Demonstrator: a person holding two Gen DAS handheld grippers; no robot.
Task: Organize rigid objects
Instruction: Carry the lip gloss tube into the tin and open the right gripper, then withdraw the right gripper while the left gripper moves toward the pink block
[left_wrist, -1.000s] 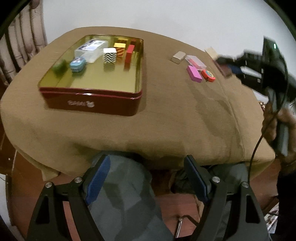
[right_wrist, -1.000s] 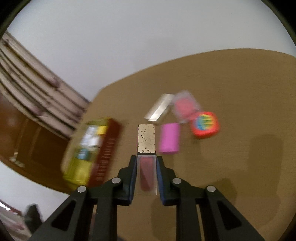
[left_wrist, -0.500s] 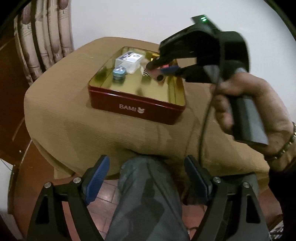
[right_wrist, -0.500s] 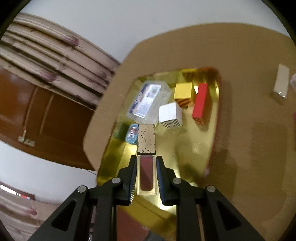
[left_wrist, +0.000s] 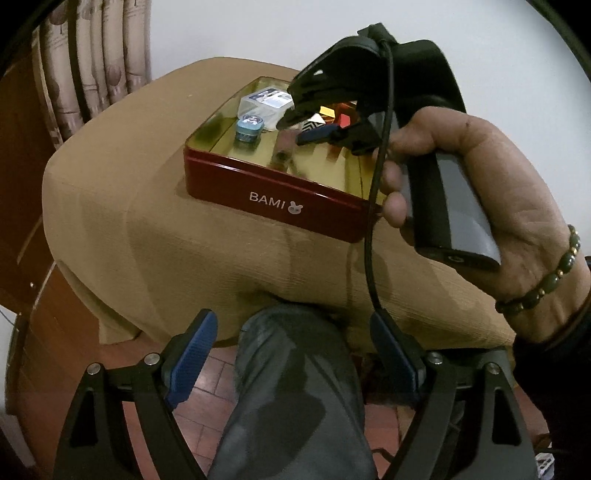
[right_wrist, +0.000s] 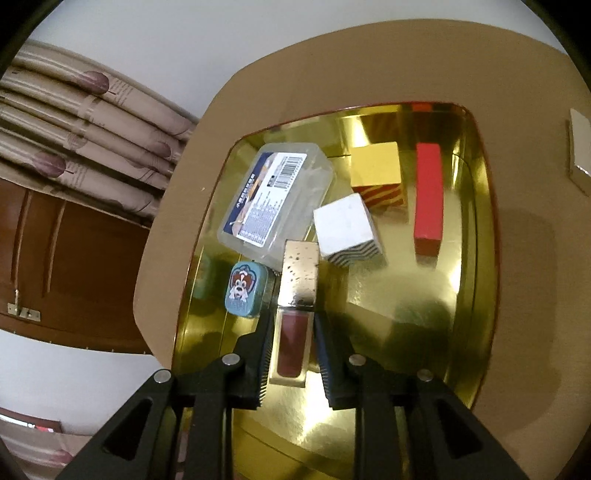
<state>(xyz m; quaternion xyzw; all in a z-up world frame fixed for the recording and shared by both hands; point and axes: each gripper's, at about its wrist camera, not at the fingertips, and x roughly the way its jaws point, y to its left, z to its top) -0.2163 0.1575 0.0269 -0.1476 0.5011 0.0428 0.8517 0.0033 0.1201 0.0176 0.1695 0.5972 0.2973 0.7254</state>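
Since one second ago the right tongs (right_wrist: 291, 339) have swung from the loose items on the open counter (right_wrist: 524, 258) to a spot over the gold-lined tin (right_wrist: 476, 229), carrying the lip gloss tube (right_wrist: 291, 339) with them. Left-wrist view has also shifted: the tin (left_wrist: 273, 199) now sits nearer centre and the right hand (left_wrist: 476, 192) fills the right side.

Right tongs: jaws opening. The tube is between the pads, a thin gap showing on each side, so the grip looks released; whether the tube already rests on the tin floor I cannot tell. Its speckled gold cap (right_wrist: 299, 273) points toward the far side of the tin.

Tube position: near-left part of the tin, cap just beside the blue dog-print tin (right_wrist: 245, 291) on its left, tip close to the clear plastic box (right_wrist: 277, 199) and the white zigzag cube (right_wrist: 347, 229).

Other contents: yellow striped cube (right_wrist: 376, 173) behind the white one, red block (right_wrist: 428, 192) further right, apart from the rest.

Left tongs (left_wrist: 295, 354): jaws spread wide, nothing between them, held off the counter edge above the person's knee (left_wrist: 291, 387).

Outside the tin, a silver box (right_wrist: 580, 147) lies on the counter at the right edge.
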